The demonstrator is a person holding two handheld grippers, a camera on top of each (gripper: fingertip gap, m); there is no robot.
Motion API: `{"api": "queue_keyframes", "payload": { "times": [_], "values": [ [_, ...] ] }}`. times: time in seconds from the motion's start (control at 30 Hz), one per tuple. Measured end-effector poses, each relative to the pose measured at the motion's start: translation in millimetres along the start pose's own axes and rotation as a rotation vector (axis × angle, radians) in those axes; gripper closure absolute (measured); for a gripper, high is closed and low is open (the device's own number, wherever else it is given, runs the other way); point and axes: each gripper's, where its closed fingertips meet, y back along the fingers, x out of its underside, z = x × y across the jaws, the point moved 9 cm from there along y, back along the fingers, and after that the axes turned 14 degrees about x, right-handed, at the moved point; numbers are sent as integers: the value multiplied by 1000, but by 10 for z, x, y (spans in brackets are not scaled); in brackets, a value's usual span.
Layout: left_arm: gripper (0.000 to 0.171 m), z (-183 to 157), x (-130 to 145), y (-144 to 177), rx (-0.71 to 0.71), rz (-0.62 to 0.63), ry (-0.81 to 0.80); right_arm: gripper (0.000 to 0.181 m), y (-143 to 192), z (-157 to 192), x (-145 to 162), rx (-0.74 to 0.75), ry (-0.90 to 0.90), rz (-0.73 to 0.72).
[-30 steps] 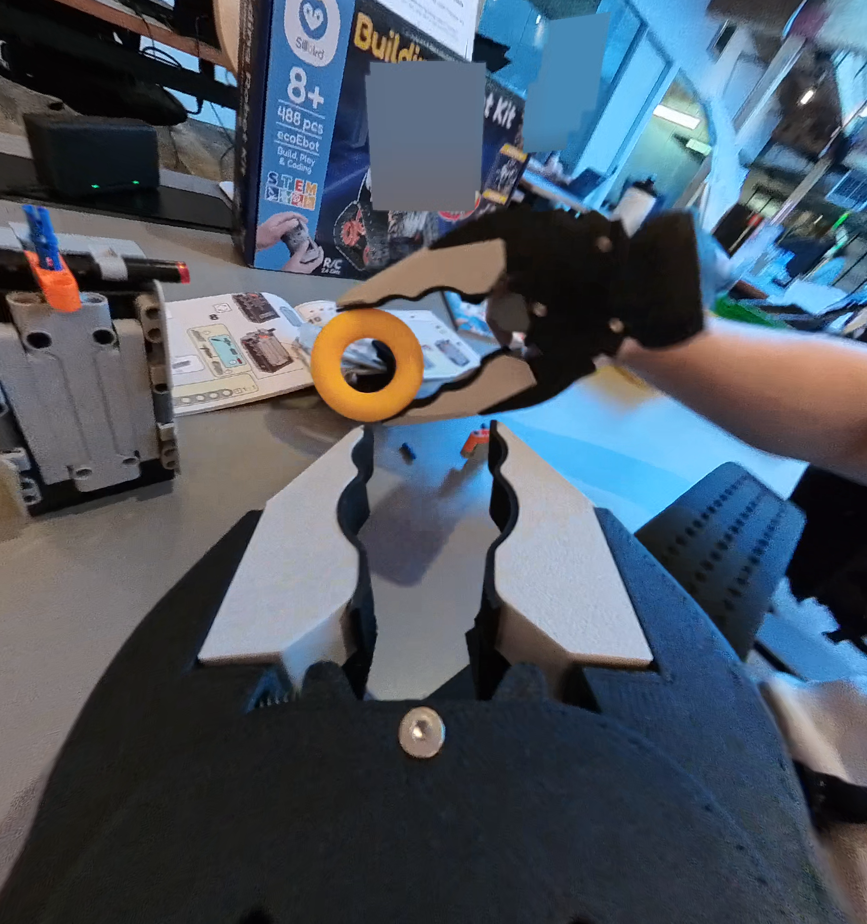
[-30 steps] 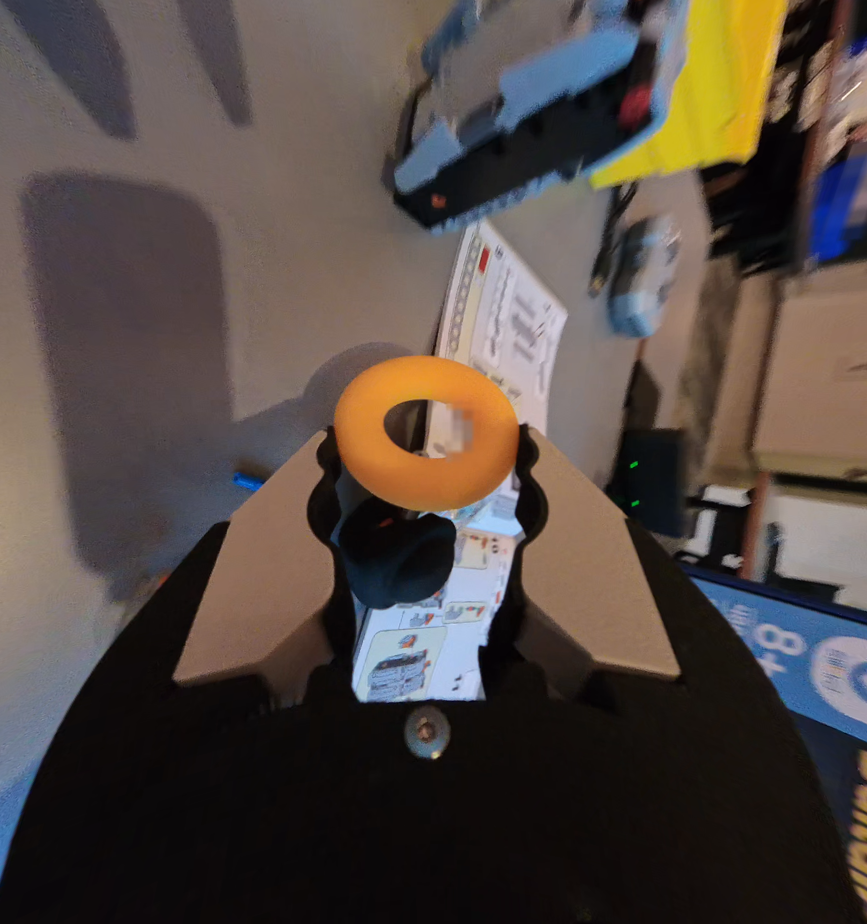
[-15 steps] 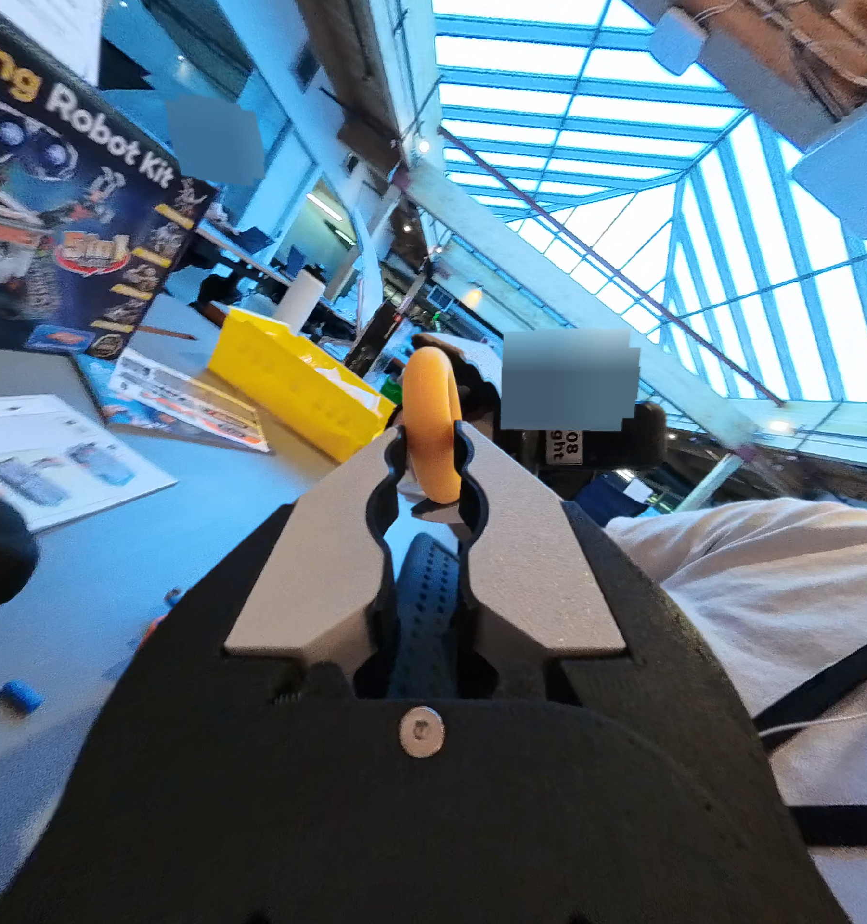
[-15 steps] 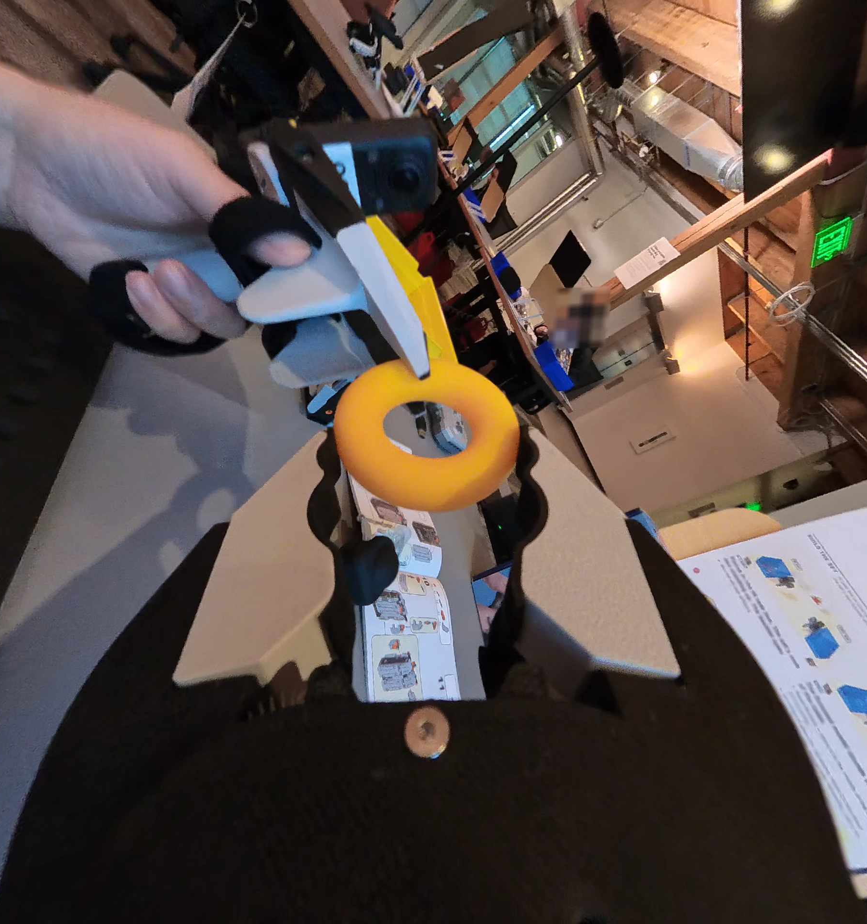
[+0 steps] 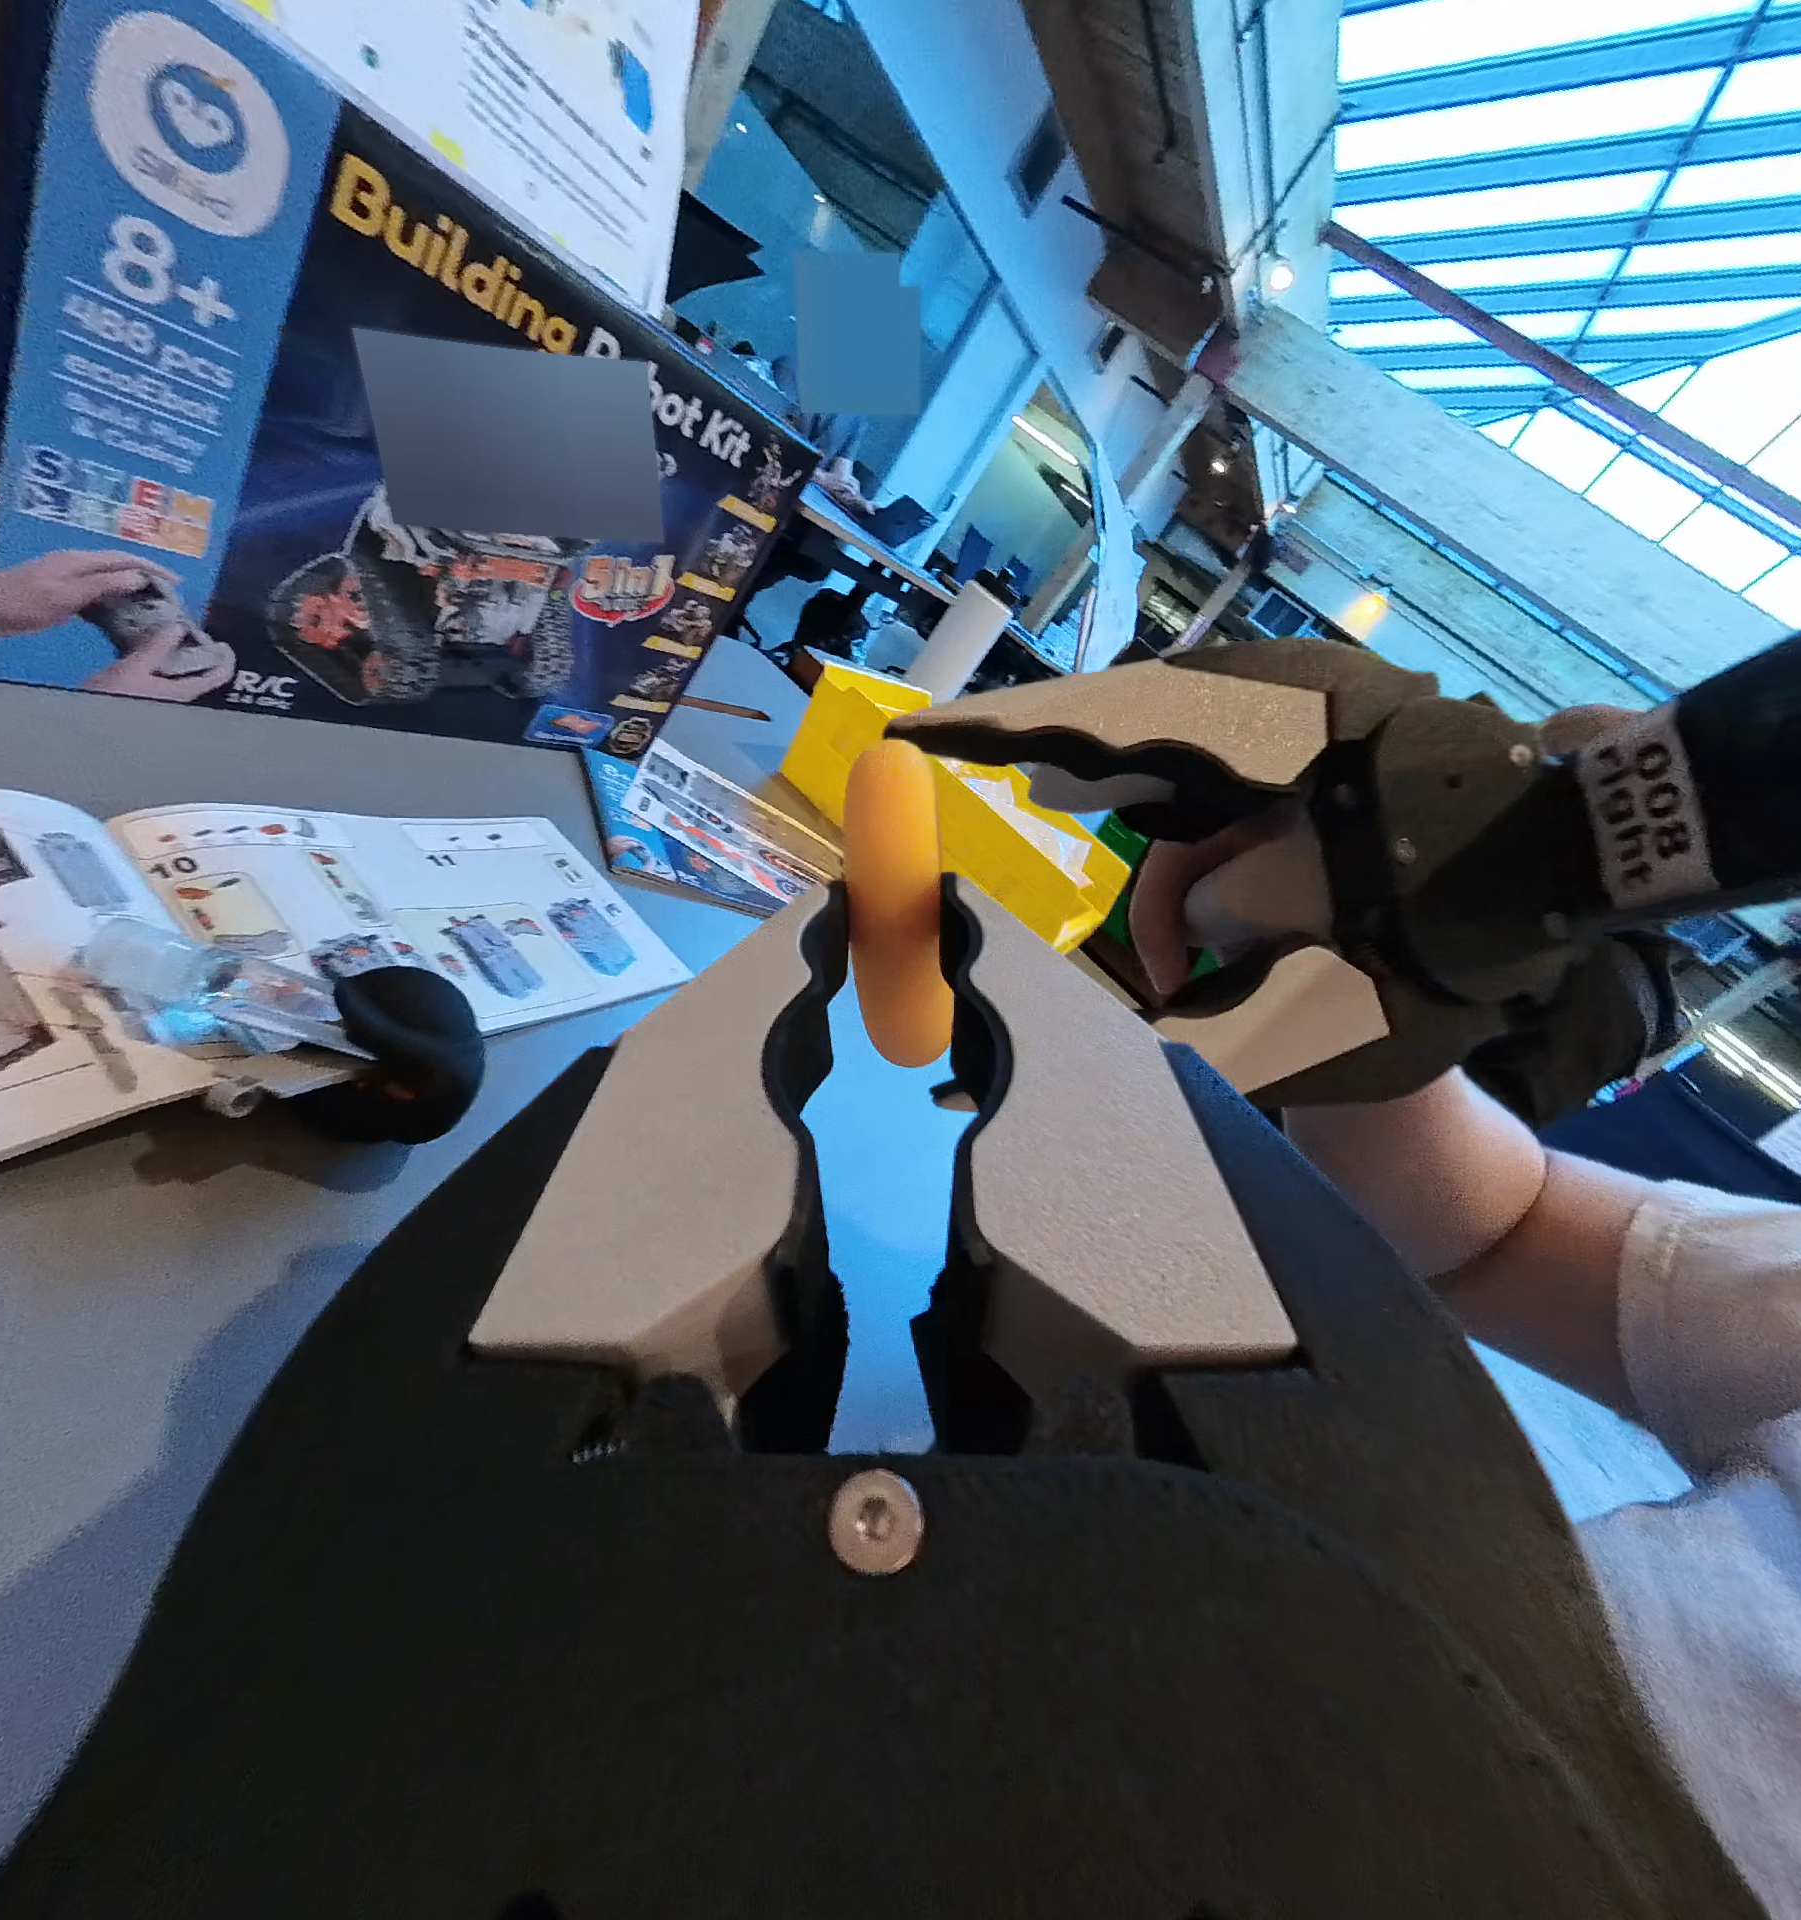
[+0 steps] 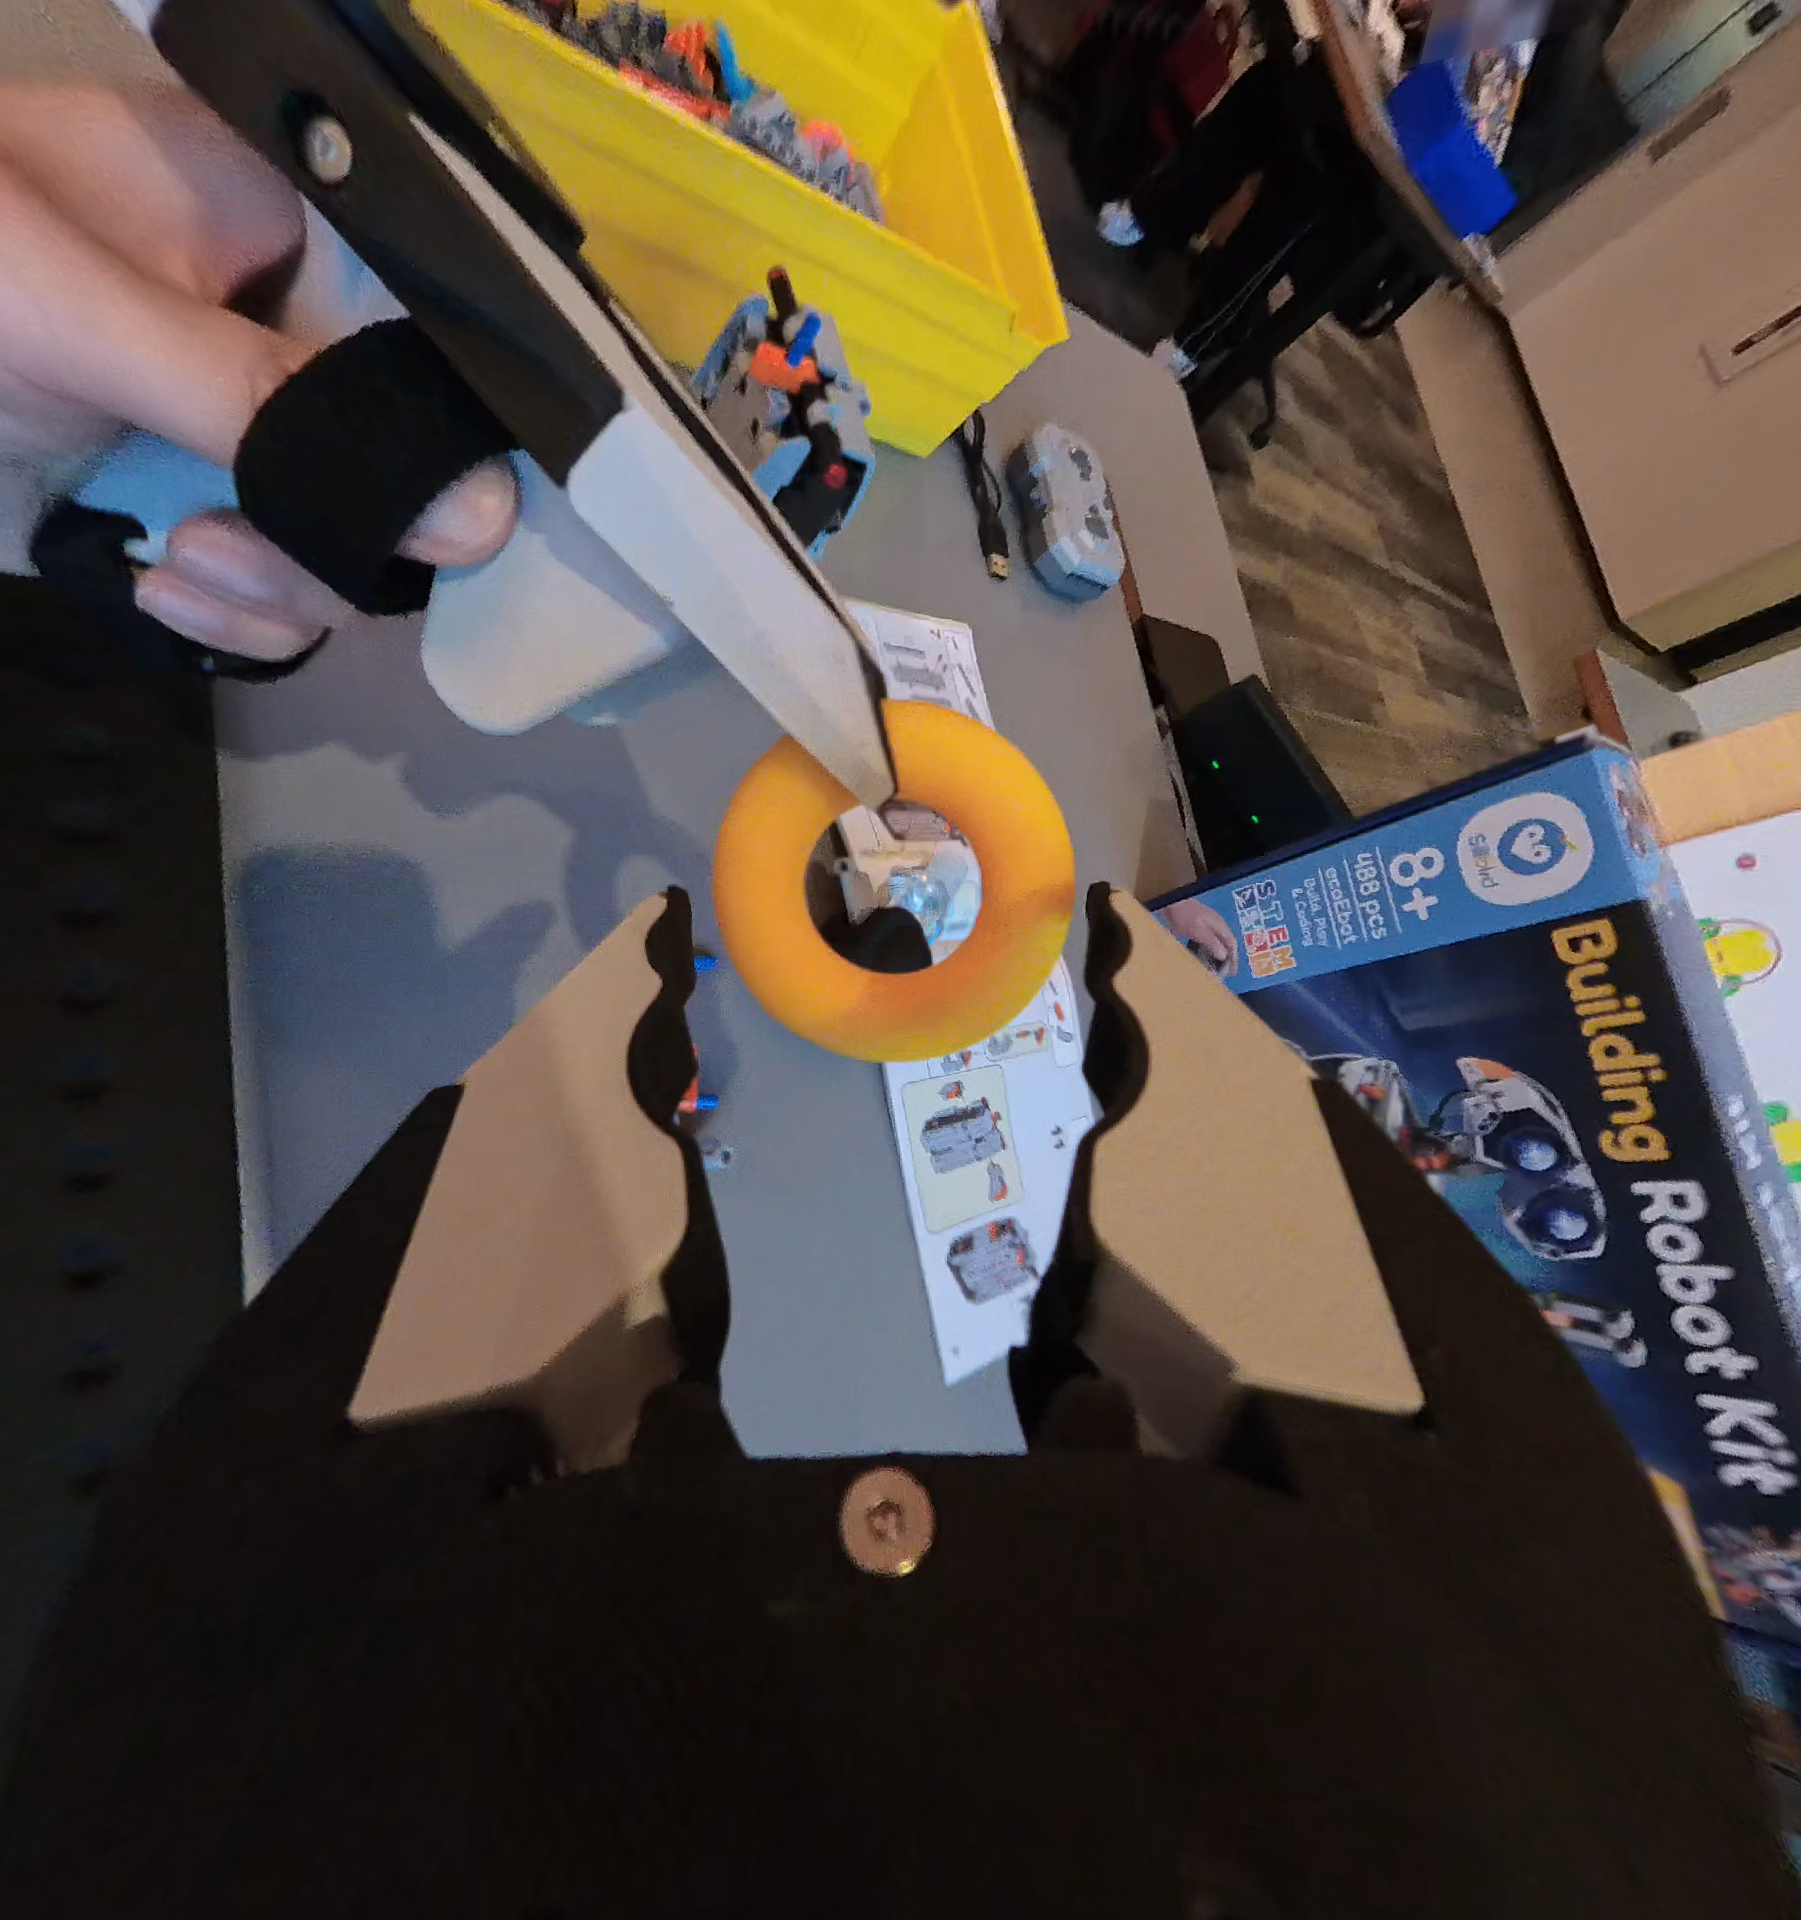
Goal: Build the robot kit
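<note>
An orange ring [image 5: 891,831] is gripped edge-on between the fingertips of my left gripper [image 5: 885,906], which is shut on it and holds it up above the grey table [image 5: 96,1299]. My right gripper [image 6: 880,909] is open. Its two fingertips stand on either side of the ring [image 6: 1010,831] with small gaps, not touching it. In the right wrist view the left gripper's finger [image 6: 730,592] comes in from the upper left and pinches the ring's top edge. In the left wrist view the right gripper [image 5: 1026,878] comes in from the right, its upper tip by the ring's top.
A blue kit box [image 5: 252,416] stands at the back of the table, with an open instruction booklet [image 5: 408,904] in front of it. A black tyre [image 5: 408,1049] and a plastic bag of parts [image 5: 179,977] lie on the booklet. A yellow bin [image 6: 771,208], a grey brick model [image 6: 792,416] and a grey controller [image 6: 1067,520] sit farther off. Both grippers' tips are close together, under 4 cm apart. Left tips and right tips are each some 20 cm from the grey brick model [image 6: 792,416].
One second ago my right gripper held the ring and my left was open. My left gripper then shut on the ring, and my right gripper has opened and let it go.
</note>
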Motion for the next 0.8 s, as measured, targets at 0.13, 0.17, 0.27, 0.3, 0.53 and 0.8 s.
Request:
{"api": "queue_keyframes", "payload": {
  "times": [0.13, 0.17, 0.27, 0.3, 0.53, 0.8],
  "values": [
    [156, 36, -32, 60, -51, -24, 7, 113, -164, -2, -90, -8, 102, 83],
    [156, 42, -44, 86, -46, -40, 14, 113, -183, -5, -115, -14, 109, 78],
    [156, 44, -117, 183, 7, -81, 40, 115, -175, -22, -186, -4, 102, -14],
    [156, 39, -143, 207, 24, -70, 45, 115, -163, -18, -205, 8, 98, -44],
    [155, -13, -290, 233, 75, 59, 24, 115, -129, 43, -277, 115, 154, -172],
    [156, 152, -1100, 592, -9, 139, -68, 111, 36, -182, -93, 117, -102, -226]
  ]
}}
